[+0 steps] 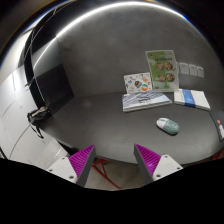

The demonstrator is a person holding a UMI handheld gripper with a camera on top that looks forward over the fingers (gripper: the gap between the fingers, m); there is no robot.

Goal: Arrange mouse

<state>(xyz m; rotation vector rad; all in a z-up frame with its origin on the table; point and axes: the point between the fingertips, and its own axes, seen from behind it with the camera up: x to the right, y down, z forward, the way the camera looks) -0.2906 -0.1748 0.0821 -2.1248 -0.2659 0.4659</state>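
Note:
A pale grey-green mouse (pixel 168 125) lies on the dark grey table (pixel 105 120), beyond my fingers and to their right, near the table's right part. My gripper (pixel 114 160) is open and empty, held above the table's near edge. Its purple pads (pixel 82 158) stand well apart with nothing between them. The mouse is well ahead of the right finger (pixel 152 160).
A leaflet stand and papers (pixel 148 88) sit at the table's far side, with a white book (pixel 191 98) to their right. A dark monitor (pixel 52 88) stands at the left. A red frame on the floor (pixel 101 168) shows between the fingers, below the table edge.

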